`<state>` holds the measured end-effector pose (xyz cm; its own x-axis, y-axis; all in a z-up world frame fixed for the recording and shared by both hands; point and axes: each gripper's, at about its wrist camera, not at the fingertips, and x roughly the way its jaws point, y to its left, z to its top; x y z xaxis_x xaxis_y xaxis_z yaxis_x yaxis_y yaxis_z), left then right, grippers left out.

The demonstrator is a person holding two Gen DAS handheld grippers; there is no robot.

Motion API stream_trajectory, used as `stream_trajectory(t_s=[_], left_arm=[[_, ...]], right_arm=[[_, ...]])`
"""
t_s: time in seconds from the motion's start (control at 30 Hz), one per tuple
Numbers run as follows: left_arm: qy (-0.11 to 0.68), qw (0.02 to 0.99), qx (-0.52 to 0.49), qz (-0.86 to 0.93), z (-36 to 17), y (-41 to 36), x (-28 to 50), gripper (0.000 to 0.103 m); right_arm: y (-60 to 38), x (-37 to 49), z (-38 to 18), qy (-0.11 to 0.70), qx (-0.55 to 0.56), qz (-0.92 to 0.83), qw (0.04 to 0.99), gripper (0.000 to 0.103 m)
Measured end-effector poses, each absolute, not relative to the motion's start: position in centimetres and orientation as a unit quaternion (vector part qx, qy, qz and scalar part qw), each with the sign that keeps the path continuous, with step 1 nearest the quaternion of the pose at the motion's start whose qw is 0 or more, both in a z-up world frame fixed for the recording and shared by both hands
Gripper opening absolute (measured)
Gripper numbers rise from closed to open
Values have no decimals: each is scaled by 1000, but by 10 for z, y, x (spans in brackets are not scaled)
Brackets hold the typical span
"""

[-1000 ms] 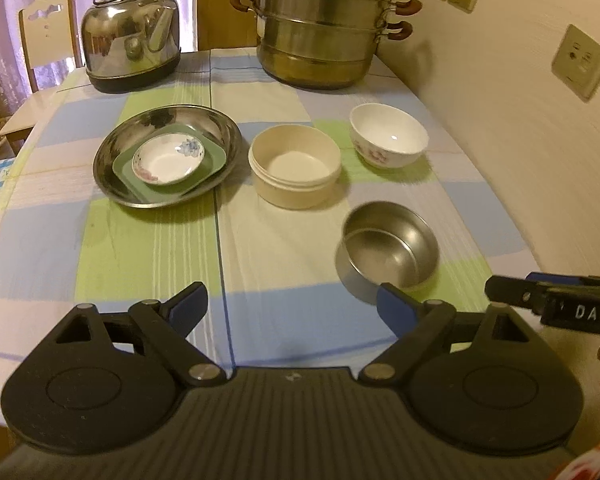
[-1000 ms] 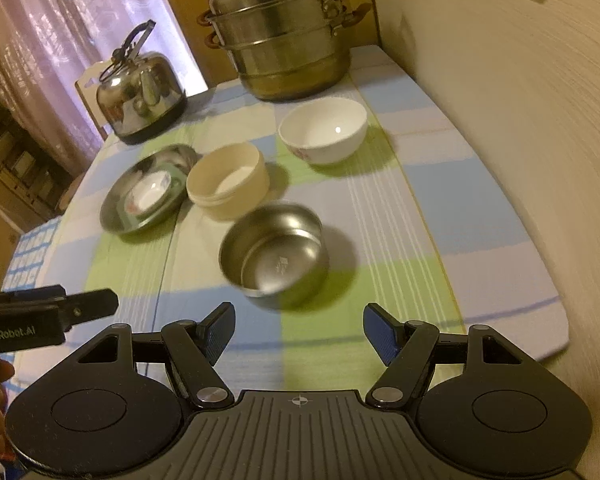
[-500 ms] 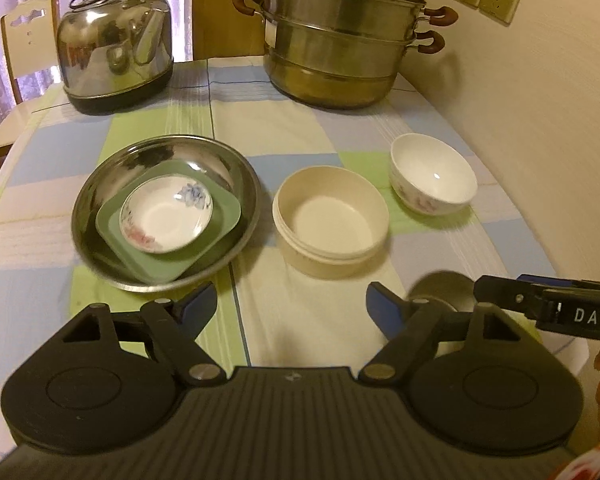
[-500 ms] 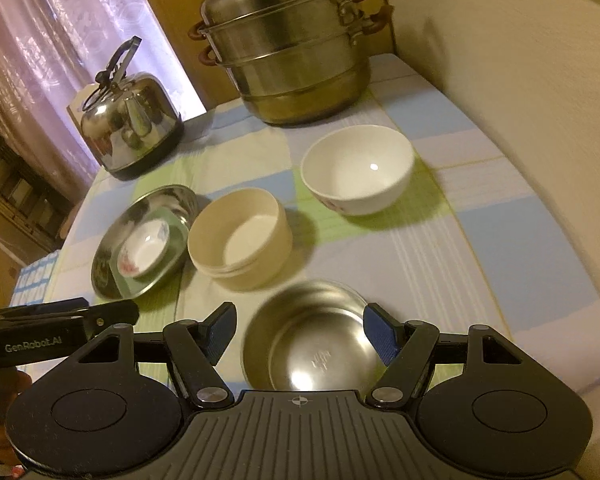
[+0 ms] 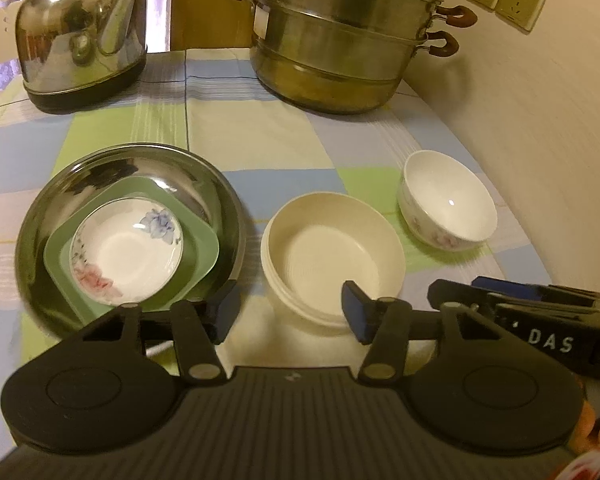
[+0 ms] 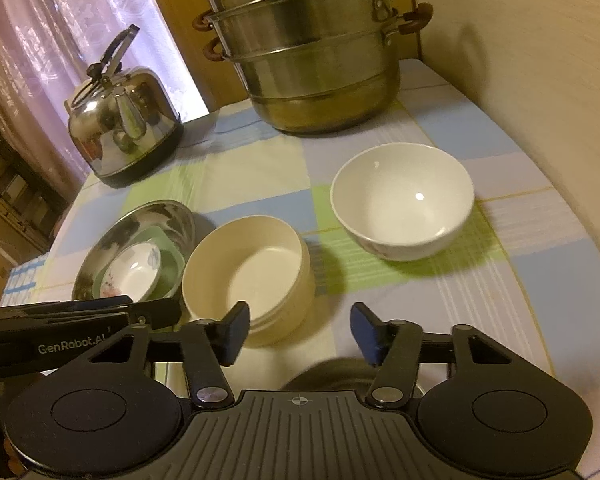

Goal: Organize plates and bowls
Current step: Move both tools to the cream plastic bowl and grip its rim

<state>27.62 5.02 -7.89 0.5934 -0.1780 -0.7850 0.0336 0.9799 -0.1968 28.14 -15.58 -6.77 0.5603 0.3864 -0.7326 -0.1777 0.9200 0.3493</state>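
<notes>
A steel plate (image 5: 40,216) holds a green square dish (image 5: 198,240) with a small flowered saucer (image 5: 126,250) on it. A cream bowl (image 5: 332,252) stands to its right, a white porcelain bowl (image 5: 448,200) further right. My left gripper (image 5: 290,312) is open and empty, low over the cream bowl's near rim. My right gripper (image 6: 298,334) is open and empty, just right of the cream bowl (image 6: 248,268), with the white bowl (image 6: 402,196) ahead. A small steel bowl (image 6: 328,376) shows only as a rim under the right gripper.
A steel kettle (image 5: 80,32) stands at the back left and a stacked steamer pot (image 5: 340,36) at the back right. A wall (image 5: 540,140) runs along the table's right edge. The checked tablecloth (image 5: 260,140) covers the table.
Both grippers have moved forward over the table. The small steel bowl has slid out of the left view and almost under the right gripper. The dishes have not moved.
</notes>
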Motion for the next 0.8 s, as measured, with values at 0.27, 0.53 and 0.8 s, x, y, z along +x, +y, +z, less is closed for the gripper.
stream_trajectory(t_s=[0.27, 0.53, 0.8], left_arm=[[465, 879, -85, -63, -93, 50, 297, 38], [472, 875, -83, -65, -97, 49, 307, 38], [480, 870, -85, -70, -103, 48, 313, 36]], right_arm=[[-145, 307, -81, 443, 114, 156, 875, 40], [-139, 326, -98, 457, 113, 155, 869, 27], [-139, 332, -101, 465, 101, 166, 864, 11]])
